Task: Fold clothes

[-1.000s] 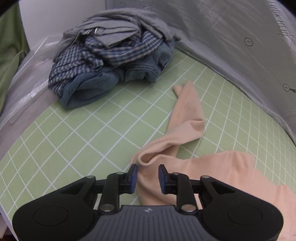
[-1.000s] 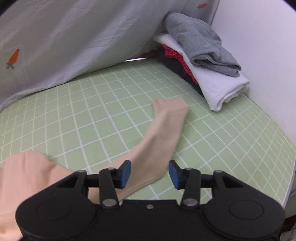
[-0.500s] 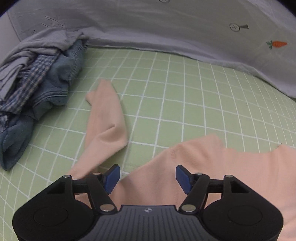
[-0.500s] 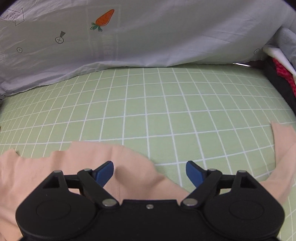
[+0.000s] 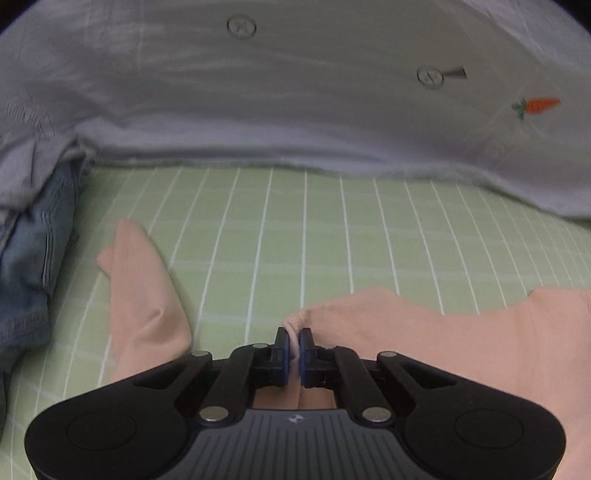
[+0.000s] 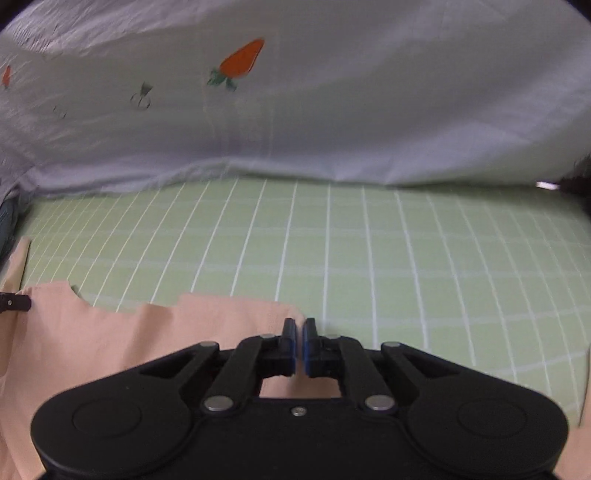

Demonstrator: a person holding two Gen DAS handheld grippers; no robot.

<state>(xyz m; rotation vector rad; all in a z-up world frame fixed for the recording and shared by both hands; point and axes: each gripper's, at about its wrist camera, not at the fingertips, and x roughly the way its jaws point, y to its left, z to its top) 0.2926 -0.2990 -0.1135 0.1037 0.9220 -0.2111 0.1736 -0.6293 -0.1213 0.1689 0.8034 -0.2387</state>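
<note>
Surface (image 5: 369,236): pale green cover with a white grid, lying flat across both views. Backdrop sheet (image 5: 295,110): light grey-lilac cloth along the far edge of the surface, its hem resting on the green cover, printed with orange carrots (image 6: 240,61) and small circular marks (image 5: 242,26). Motion blur softens finer print.

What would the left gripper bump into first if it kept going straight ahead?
The left gripper, shut on the peach shirt, points down at the green checked sheet, probably hitting that first; the carrot-print grey cloth lies farther back.
</note>
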